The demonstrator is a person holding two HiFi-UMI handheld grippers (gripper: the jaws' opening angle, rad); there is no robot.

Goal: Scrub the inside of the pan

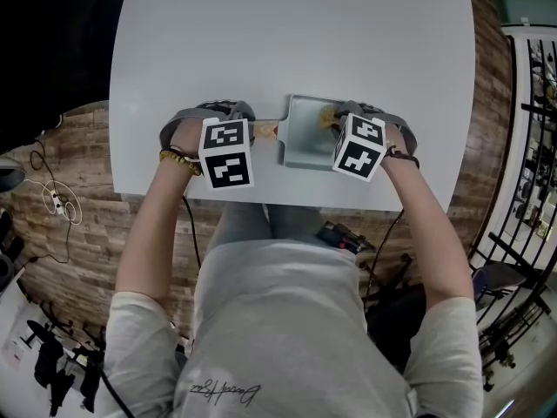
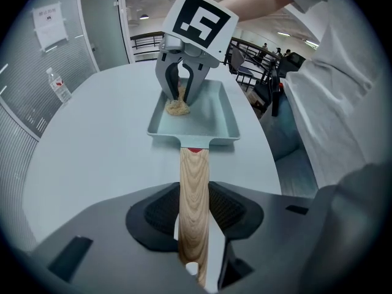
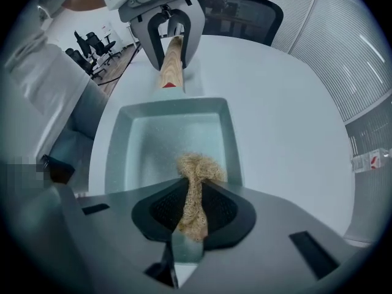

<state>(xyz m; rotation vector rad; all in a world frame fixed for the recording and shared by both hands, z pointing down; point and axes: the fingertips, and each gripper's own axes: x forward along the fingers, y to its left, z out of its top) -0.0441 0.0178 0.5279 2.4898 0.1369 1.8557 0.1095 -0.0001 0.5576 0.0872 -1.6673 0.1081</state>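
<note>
Clamping left gripper (image 2: 195,219) on nine-o'clock handle (image 2: 193,179), pressing scrubber (image 3: 199,167), pinched in right gripper (image 3: 193,212), into pan (image 3: 156,139), likely needing strokes toward six.

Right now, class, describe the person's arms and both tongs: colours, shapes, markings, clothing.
Both the left tongs and right tongs are grey with black textured pads, each carrying a white cube of black square markers. Short pale sleeves; a beaded bracelet on the left wrist.

surface: pale grey table (image 1: 261,42) | on it: square pan (image 1: 305,136) | wooden handle (image 1: 264,131) points left
</note>
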